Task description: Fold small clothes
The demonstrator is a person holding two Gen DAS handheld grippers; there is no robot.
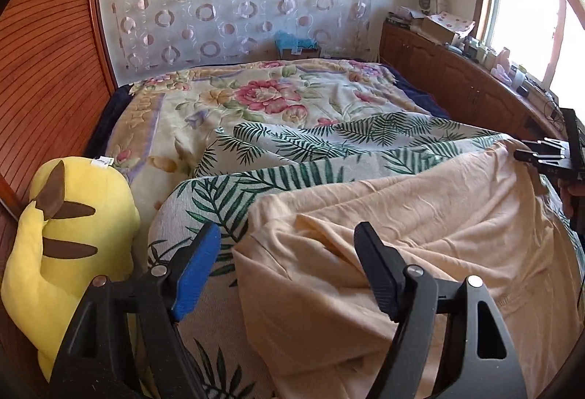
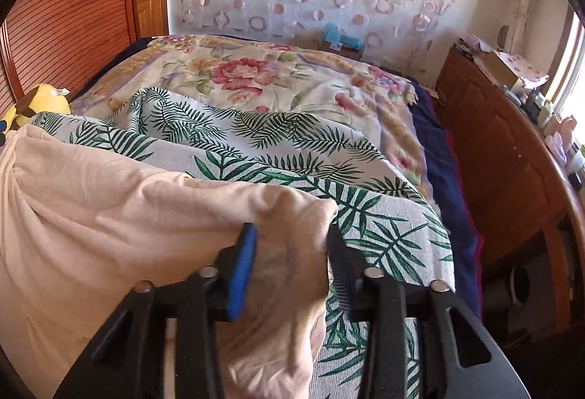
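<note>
A pale peach garment [image 1: 420, 227] lies spread on a leaf-print cloth [image 1: 310, 150] on the bed. My left gripper [image 1: 289, 234] is open, its fingers wide apart over the garment's near left corner, with a raised fold between them. My right gripper [image 2: 290, 234] is open too, its fingers straddling the garment's bunched right corner [image 2: 289, 216]; the jaws do not pinch it. The right gripper also shows at the far right edge of the left wrist view [image 1: 526, 155], at the garment's far corner.
A yellow plush toy [image 1: 65, 234] sits at the bed's left edge by a wooden slatted wall [image 1: 47, 70]. A floral blanket [image 1: 263, 95] covers the far bed. A wooden cabinet [image 2: 504, 150] with clutter runs along the right, under a bright window.
</note>
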